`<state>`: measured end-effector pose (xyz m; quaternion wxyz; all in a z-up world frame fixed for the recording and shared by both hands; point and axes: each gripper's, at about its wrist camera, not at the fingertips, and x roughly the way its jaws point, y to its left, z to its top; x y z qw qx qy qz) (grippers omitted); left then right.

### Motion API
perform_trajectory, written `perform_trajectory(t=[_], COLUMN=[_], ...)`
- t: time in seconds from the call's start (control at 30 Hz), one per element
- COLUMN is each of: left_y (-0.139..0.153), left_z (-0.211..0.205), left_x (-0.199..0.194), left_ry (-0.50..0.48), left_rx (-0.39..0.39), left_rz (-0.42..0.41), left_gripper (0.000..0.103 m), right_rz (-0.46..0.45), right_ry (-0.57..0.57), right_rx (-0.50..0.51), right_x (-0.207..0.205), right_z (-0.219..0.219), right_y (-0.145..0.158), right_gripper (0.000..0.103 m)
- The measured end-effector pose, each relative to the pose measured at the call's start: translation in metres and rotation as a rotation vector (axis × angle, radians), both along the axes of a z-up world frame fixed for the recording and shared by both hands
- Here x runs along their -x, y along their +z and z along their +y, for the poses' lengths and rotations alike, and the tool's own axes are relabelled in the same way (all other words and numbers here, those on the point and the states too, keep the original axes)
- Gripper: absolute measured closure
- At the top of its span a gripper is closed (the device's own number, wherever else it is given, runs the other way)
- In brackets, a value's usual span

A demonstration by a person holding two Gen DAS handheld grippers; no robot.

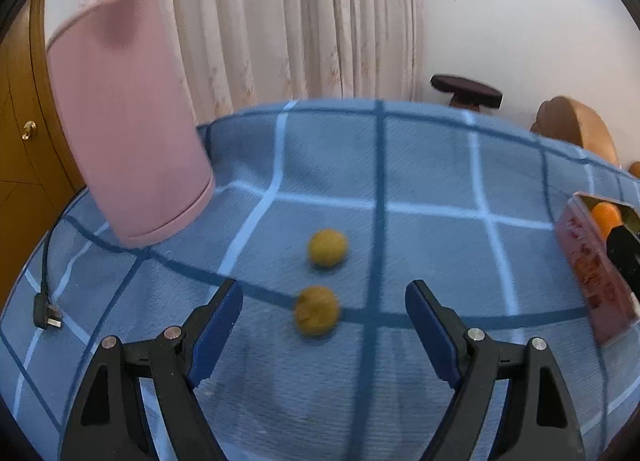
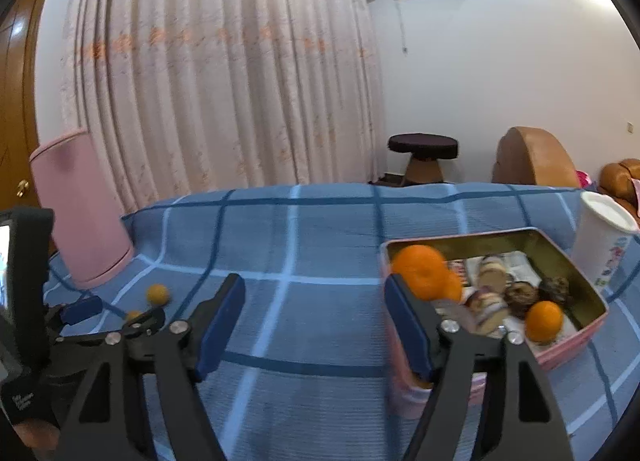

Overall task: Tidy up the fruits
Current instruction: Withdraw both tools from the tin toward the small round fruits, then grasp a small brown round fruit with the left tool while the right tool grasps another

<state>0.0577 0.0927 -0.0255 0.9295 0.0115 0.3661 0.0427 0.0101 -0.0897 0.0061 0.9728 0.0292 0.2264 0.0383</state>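
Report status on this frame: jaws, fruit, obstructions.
Left gripper open, lined up on near yellow fruit; second fruit beyond. Right gripper open, empty, beside tin holding oranges. Nothing blocking.

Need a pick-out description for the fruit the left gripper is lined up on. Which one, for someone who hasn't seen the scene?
Start at the tall pink cylinder on the blue checked cloth. To its right, two small yellow-brown fruits lie loose on the cloth. The target fruit is the nearer one, between the open fingers of the left gripper; the other fruit lies farther off.
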Motion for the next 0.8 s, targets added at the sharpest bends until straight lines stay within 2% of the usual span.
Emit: perform_trajectory(t=[0.1,0.3,0.4,0.57,0.63,0.8], left_y=[-0.006,-0.019,-0.017,-0.014,-0.011,-0.010], left_z=[0.015,0.043,0.045,0.043,0.042,0.034], left_x=[-0.004,-0.015,-0.016,-0.014,-0.013,-0.015], left_ry=[-0.005,-0.002,-0.002,-0.010,-0.049,-0.090], left_rx=[0.018,0.143,0.140,0.137,0.160,0.121], left_rz=[0.046,0.131,0.129,0.112,0.094,0.102], left_gripper=[0.019,0.019,0.021,0.038,0.071,0.074], right_rz=[0.035,0.065,0.074,0.109,0.128,0.156], right_ry=[0.026,0.065,0.086,0.105,0.108,0.117], right_rx=[0.012,-0.004,-0.003,-0.009,-0.019,-0.039], right_x=[-0.009,-0.018,-0.020,-0.029,-0.034,-0.040], right_z=[0.016,0.033,0.040,0.049,0.051,0.054], right_y=[-0.003,-0.008,-0.009,-0.012,-0.014,-0.016], right_gripper=[0.034,0.035,0.035,0.035,0.035,0.036])
